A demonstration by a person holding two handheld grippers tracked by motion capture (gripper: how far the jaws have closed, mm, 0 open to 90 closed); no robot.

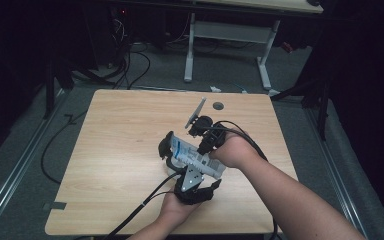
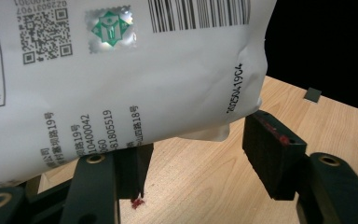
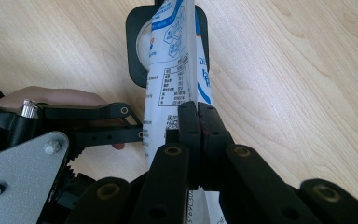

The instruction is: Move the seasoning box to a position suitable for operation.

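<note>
Pouch (image 3: 175, 70) edge sits pinched in your right jaws (image 3: 199, 122); left jaws (image 2: 200, 154) gape beneath it, so next close them on its corner.

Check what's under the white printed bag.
Bare wooden table shows under the white bag's lower edge, and the left gripper has its jaws open beneath it. A black-framed object sits behind the bag; the bag covers its middle.

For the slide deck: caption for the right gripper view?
Right tool shut on white bag's edge above the wooden table; left tool alongside.
</note>
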